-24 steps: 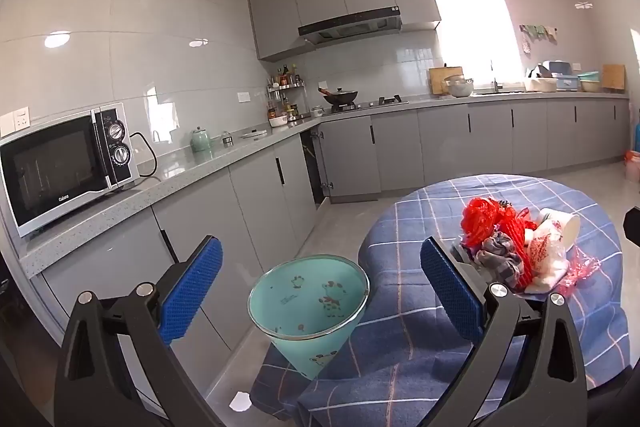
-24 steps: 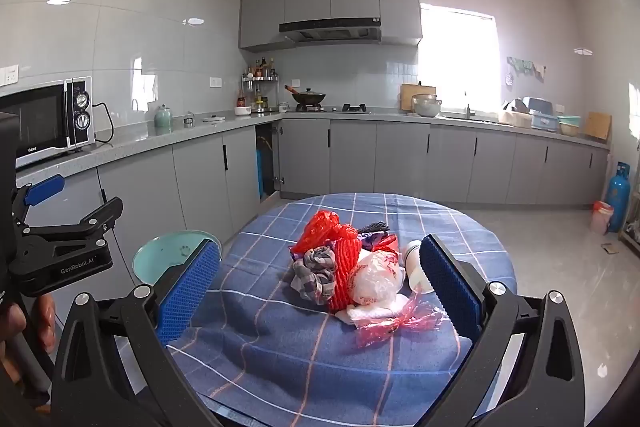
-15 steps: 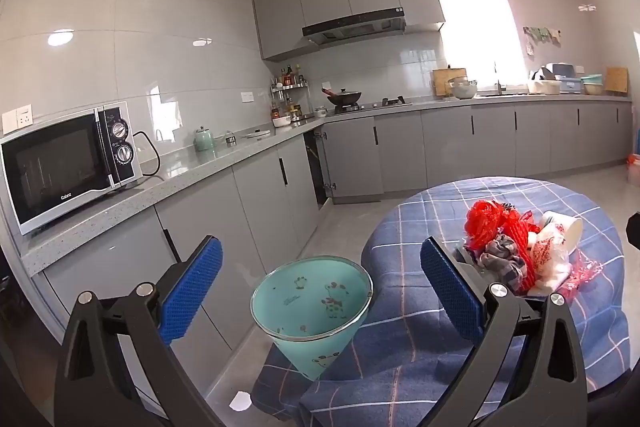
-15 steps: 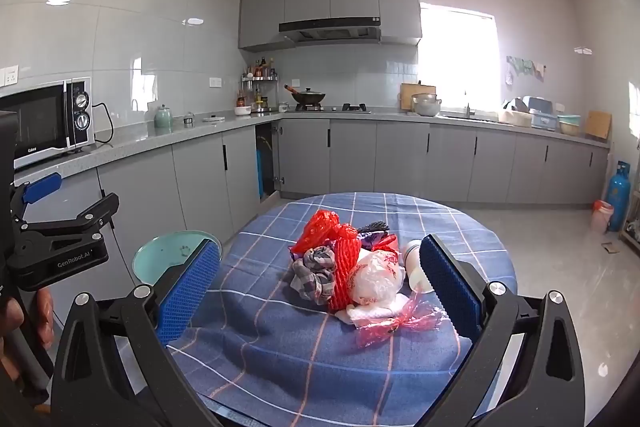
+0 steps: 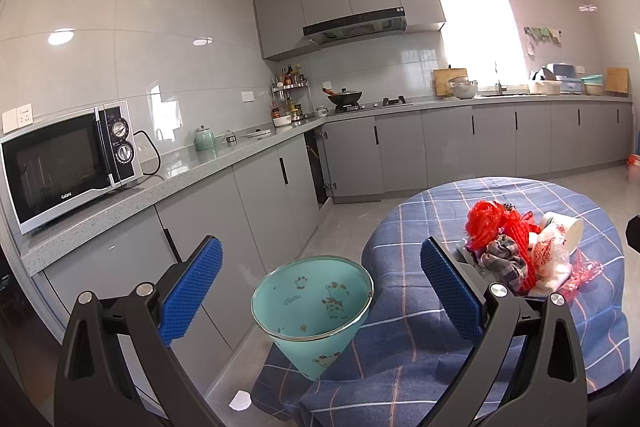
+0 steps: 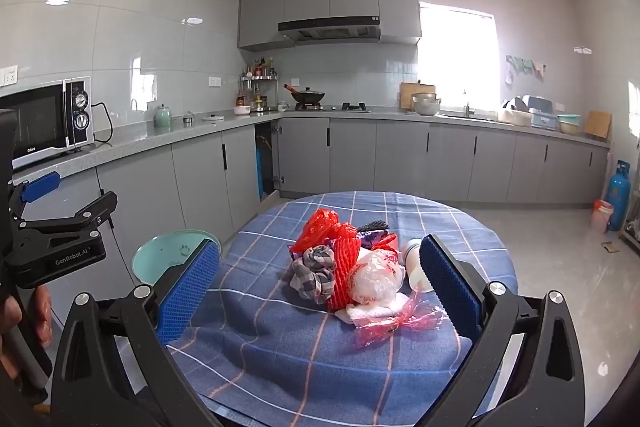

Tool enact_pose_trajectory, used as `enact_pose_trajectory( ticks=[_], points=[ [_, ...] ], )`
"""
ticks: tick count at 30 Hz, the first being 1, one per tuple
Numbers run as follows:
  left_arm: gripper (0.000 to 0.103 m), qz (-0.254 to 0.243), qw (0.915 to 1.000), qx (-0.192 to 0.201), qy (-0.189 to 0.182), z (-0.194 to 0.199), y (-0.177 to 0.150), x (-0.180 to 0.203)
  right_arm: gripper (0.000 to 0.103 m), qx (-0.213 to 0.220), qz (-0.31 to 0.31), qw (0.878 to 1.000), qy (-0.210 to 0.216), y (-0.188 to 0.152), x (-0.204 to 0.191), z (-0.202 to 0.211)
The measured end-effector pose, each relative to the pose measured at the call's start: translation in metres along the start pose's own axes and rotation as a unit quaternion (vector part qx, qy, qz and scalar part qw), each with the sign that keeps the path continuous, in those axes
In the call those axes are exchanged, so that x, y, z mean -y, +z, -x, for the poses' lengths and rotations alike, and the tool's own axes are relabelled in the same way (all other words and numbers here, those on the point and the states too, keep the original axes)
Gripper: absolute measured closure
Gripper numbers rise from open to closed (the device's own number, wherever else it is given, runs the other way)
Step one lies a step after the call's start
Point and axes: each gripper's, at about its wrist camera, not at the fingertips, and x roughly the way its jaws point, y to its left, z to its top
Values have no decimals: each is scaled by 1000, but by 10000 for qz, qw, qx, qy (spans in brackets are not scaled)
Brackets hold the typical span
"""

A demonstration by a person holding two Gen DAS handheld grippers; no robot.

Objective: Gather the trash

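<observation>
Here, in the left wrist view, the left gripper (image 5: pixel 320 281) has its jaws spread wide with nothing held between them. Framed in the gap, slightly below and beyond the blue pads (image 5: pixel 192 283), stands a teal trash bin (image 5: pixel 312 311) with cartoon prints, its open mouth tilted toward the camera. It sits on the floor, just beside the hanging edge of the blue checked cloth that covers the round tabletop (image 5: pixel 460 203). Beyond the right-hand jaw, on that tabletop, lies the trash pile (image 5: pixel 516 251): red netting, a grey checked rag, white plastic, a paper cup (image 5: pixel 564 229) on its side, and a pink crinkled wrapper. A microwave (image 5: pixel 68 163) sits on the counter far off past the left-hand jaw.

In the right wrist view, the right gripper (image 6: pixel 320 281) is likewise wide apart and empty. The trash pile (image 6: pixel 348 267) lies on the tabletop (image 6: pixel 280 343) between the two jaws and a little ahead of them, touching neither. The paper cup (image 6: pixel 414 263) is partly hidden behind the right-hand jaw. The trash bin (image 6: pixel 172 255) shows just beyond the left-hand jaw, partly covered by its pad. Further out on that side, the left gripper (image 6: pixel 60 223) appears in profile.
</observation>
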Motion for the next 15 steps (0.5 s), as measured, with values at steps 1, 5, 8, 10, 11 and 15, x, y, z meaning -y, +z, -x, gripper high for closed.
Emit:
enact_pose_trajectory(
  ticks=[1, 5, 8, 10, 11, 15],
  points=[
    [5, 1, 10000, -1, 0, 0, 0, 0, 5, -2, -2, 10000, 1, 0, 0, 0],
    [5, 9, 10000, 4, -1, 0, 0, 0, 5, -5, -3, 10000, -1, 1, 0, 0],
    [5, 20, 10000, -2, 8, 0, 0, -1, 5, -4, 1, 10000, 2, 2, 1, 1],
    [5, 29, 10000, 2, 17, 0, 1, -2, 5, -6, -4, 10000, 1, 2, 0, 1],
    [5, 31, 10000, 3, 20, -1, 1, -2, 5, -3, -4, 10000, -1, 2, 1, 1],
    [5, 42, 10000, 11, 32, -1, 1, -4, 5, -3, -5, 10000, -2, -1, 0, -5]
  ],
)
